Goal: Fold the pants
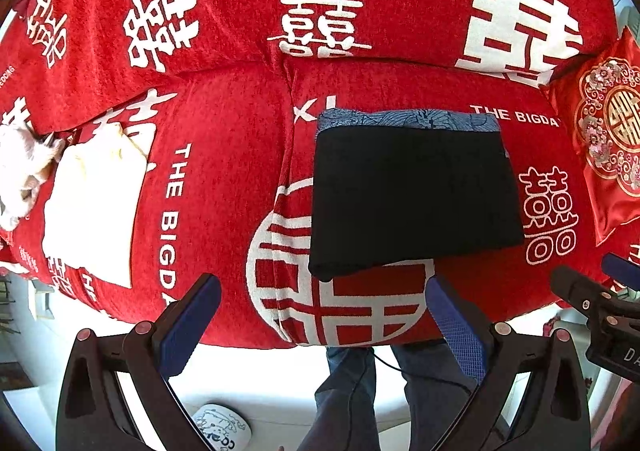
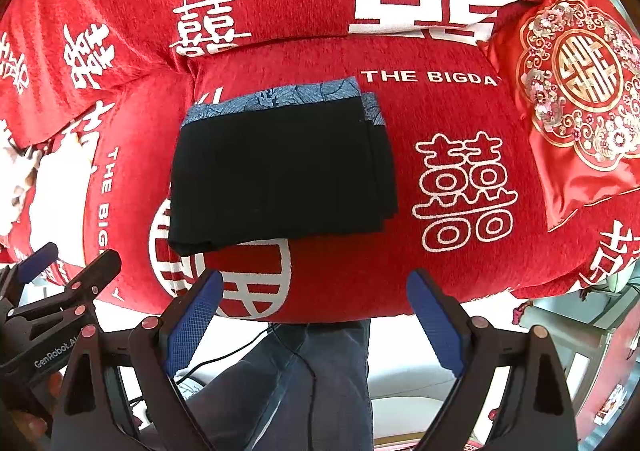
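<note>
The black pants (image 1: 414, 195) are seen folded into a compact stack on the red sofa cover (image 1: 224, 171), a blue patterned waistband at the far edge. Both the left gripper (image 1: 324, 325) and right gripper (image 2: 316, 325) are held off the near edge, fingers spread wide and empty.

You are in a home living room: a sofa (image 1: 240, 123) under a red cover printed with white double-happiness characters and "THE BIGDAY", a red satin embroidered cushion (image 2: 576, 99) at its end, and pale floor (image 1: 260, 379) below your legs.
</note>
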`<state>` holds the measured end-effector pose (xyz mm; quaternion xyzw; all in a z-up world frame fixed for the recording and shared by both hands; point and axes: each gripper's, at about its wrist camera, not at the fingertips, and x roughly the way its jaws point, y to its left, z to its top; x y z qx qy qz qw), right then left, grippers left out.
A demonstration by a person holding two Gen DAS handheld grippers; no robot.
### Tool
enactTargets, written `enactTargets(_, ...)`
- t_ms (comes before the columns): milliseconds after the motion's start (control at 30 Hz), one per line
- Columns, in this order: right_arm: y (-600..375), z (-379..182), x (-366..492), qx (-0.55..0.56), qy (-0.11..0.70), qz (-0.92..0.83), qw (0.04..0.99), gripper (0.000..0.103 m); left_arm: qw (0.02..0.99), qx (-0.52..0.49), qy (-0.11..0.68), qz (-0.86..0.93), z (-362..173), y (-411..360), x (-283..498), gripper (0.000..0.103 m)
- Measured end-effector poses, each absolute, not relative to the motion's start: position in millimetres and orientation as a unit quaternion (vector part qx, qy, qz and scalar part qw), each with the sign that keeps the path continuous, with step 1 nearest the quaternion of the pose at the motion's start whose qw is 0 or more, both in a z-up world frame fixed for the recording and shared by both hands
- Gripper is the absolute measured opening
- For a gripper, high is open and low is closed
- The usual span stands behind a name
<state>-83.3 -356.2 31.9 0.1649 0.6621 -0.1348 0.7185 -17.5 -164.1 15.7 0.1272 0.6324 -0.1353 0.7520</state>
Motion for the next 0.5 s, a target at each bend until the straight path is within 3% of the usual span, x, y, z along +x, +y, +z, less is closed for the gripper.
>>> enactTargets(500, -352.3, 31.4, -83.7, 0.151, 0.664, -0.138, 0.719, 0.094, 0.758, 0.122, 0.625, -0.144, 20.1, -166.9, -18.4, 0.103)
